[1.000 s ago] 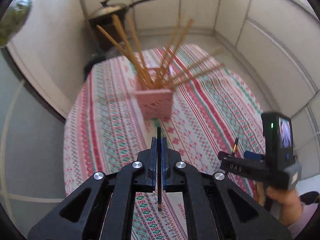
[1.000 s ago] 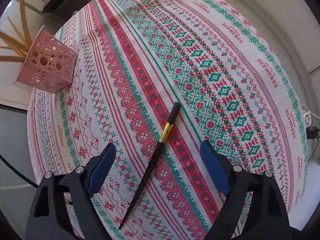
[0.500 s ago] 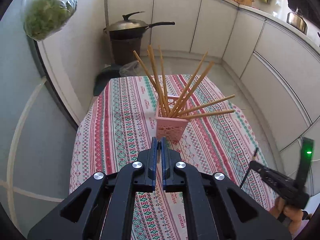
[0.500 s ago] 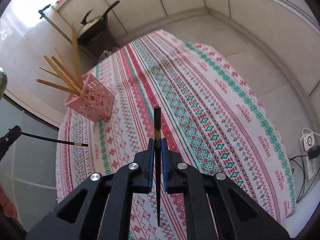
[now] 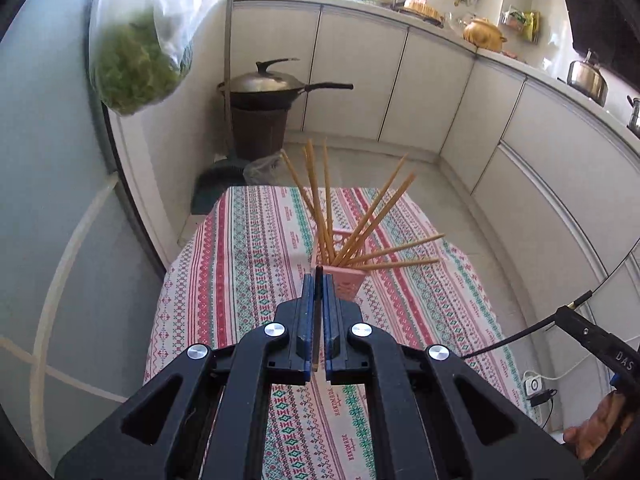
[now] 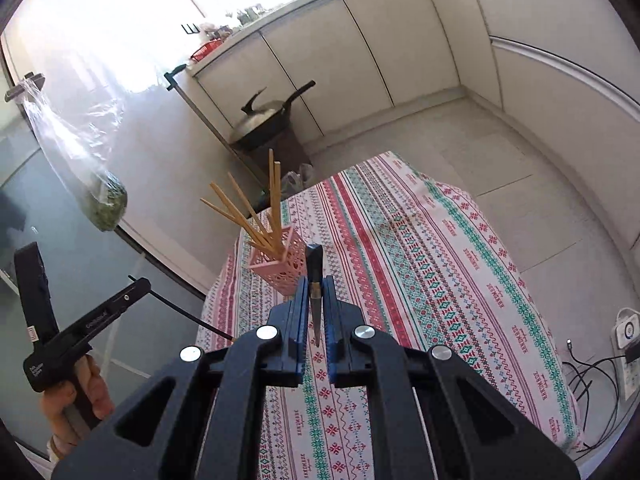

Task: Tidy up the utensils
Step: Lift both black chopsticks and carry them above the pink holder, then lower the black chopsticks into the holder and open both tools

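Note:
A pink lattice holder [image 5: 349, 280] [image 6: 276, 270] stands on the patterned tablecloth [image 5: 248, 264] [image 6: 420, 264], with several wooden chopsticks [image 5: 360, 224] [image 6: 256, 216] fanned out of it. My left gripper [image 5: 317, 280] is shut on a black chopstick [image 5: 318, 312], held high above the table, just short of the holder. My right gripper [image 6: 315, 284] is shut on another black chopstick [image 6: 314, 276], also raised, to the right of the holder. Each gripper shows in the other's view: the right one [image 5: 568, 316], the left one [image 6: 136, 286].
A lidded wok [image 5: 272, 84] [image 6: 264, 118] sits on a dark bin past the table's far end. A bag of greens [image 5: 132, 68] [image 6: 106, 200] hangs at the left wall. White cabinets line the back and right. A power strip [image 6: 628, 330] with cables lies on the floor at right.
My right gripper closed on the black chopstick that lay on the cloth and lifted it. Both grippers rose well above the table; the holder now looks smaller and farther.

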